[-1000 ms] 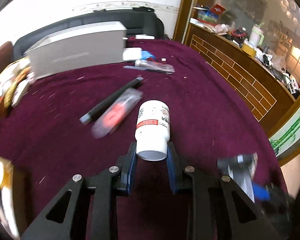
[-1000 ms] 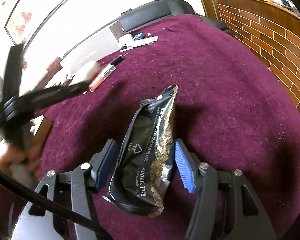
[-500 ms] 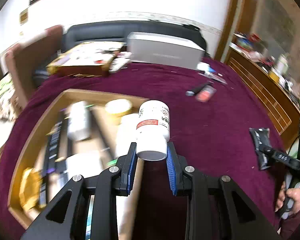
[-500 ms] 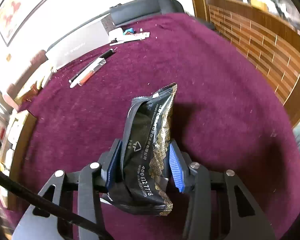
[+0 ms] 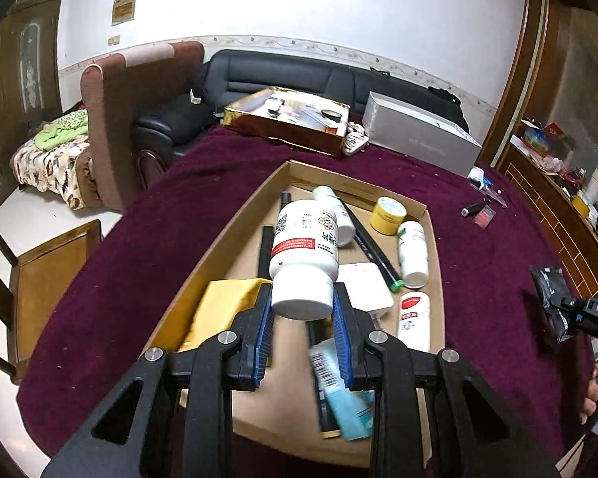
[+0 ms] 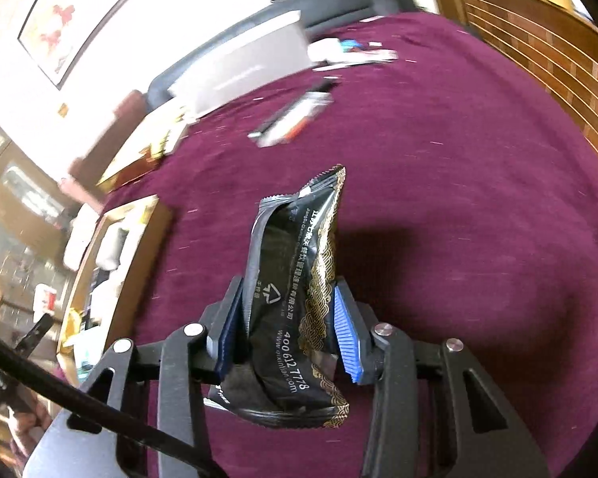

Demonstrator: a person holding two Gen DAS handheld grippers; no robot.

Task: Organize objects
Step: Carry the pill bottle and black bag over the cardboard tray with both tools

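We see the left gripper [image 5: 302, 320] with its blue-padded fingers [image 5: 264, 328] clamped on the cap end of a white plastic pill bottle with a red label band [image 5: 305, 253], held above the shallow brown cardboard tray [image 5: 235, 223]. Under it in the tray: a teal tube [image 5: 349, 398], a gold foil packet [image 5: 223, 306], a flat white box [image 5: 366, 285], small white bottles [image 5: 412, 253], a yellow-lidded jar [image 5: 387, 215], a black pen [image 5: 372, 251]. The tray sits on the worktop with a maroon cloth [image 5: 147, 239]. Farther back, a gold box [image 5: 287, 125] and a long grey box [image 5: 418, 135].

The right gripper [image 6: 289, 332] has its fingers [image 6: 347, 334] clamped on a black foil snack packet with gold pattern [image 6: 295, 279], held over bare maroon cloth, to the right of the tray. A blurred pen and red item [image 6: 295, 117] lie beyond it.
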